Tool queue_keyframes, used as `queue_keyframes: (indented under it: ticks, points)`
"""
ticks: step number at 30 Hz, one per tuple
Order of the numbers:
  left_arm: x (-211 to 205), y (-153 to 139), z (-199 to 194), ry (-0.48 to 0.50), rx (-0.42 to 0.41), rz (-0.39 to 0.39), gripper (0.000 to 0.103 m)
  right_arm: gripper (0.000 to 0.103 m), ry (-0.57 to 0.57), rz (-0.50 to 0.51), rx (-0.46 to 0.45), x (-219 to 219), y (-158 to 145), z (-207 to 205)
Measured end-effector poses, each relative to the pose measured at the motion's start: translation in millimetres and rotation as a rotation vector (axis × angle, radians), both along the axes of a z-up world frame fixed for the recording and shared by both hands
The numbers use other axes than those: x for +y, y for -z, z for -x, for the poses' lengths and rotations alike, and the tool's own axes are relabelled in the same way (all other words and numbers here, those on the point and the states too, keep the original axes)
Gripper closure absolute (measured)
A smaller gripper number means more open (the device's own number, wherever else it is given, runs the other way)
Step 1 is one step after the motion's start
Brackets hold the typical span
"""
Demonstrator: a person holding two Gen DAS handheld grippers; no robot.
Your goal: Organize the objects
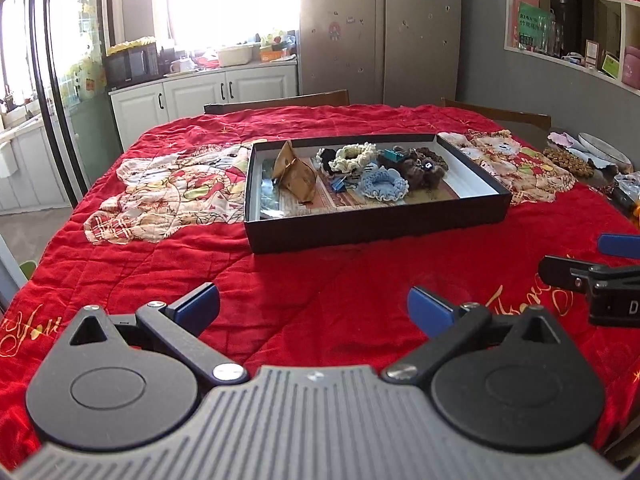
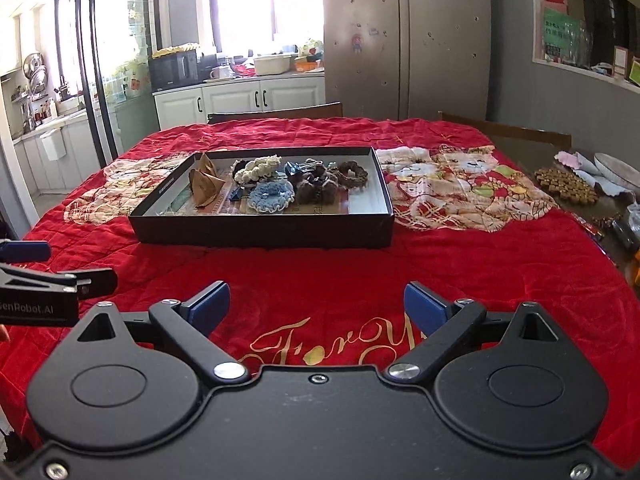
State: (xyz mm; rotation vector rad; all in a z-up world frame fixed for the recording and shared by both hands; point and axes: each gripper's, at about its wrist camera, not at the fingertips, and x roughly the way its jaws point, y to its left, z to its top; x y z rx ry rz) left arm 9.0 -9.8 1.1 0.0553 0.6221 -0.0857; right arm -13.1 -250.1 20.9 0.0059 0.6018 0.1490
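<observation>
Both pairs of jaws stand spread wide with nothing between them: the left gripper [image 1: 313, 307] and the right gripper [image 2: 317, 305] hang side by side above the near part of the table, each showing blue pads [image 2: 424, 307] at its fingertips. Under them lies a red quilted cloth [image 1: 328, 280] that covers the table, stitched with gold script near the front edge and with patchwork teddy bears [image 2: 460, 184] toward the middle. Farther out, at the centre of the cloth, sits a shallow black box [image 1: 376, 230], apart from both grippers. It holds a folded brown paper packet [image 1: 294, 176] at its left, a cream scrunchie [image 1: 354, 155], a light blue scrunchie [image 1: 384, 184], dark brown scrunchies [image 2: 352, 174] and a few binder clips [image 2: 298, 168]. Off the cloth's right edge lie a mat of small brown beads [image 2: 566, 184] and a plate [image 2: 618, 170]. Two wooden chair backs [image 2: 276, 114] stand at the far side of the table. Behind them are white cabinets [image 2: 240, 100] with a microwave [image 2: 174, 68] on the counter, a bright window, a tall steel refrigerator [image 2: 404, 40] dotted with magnets, and open wall shelves [image 1: 580, 24] on the right.
</observation>
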Motion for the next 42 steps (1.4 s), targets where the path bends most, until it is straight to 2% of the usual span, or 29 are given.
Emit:
queue_keyframes:
  ticks: [42]
  points:
    - [-1.0, 0.4, 0.3, -0.005, 0.026, 0.028, 0.000, 0.008, -0.016, -0.011, 0.025, 2.0, 5.8, -2.9]
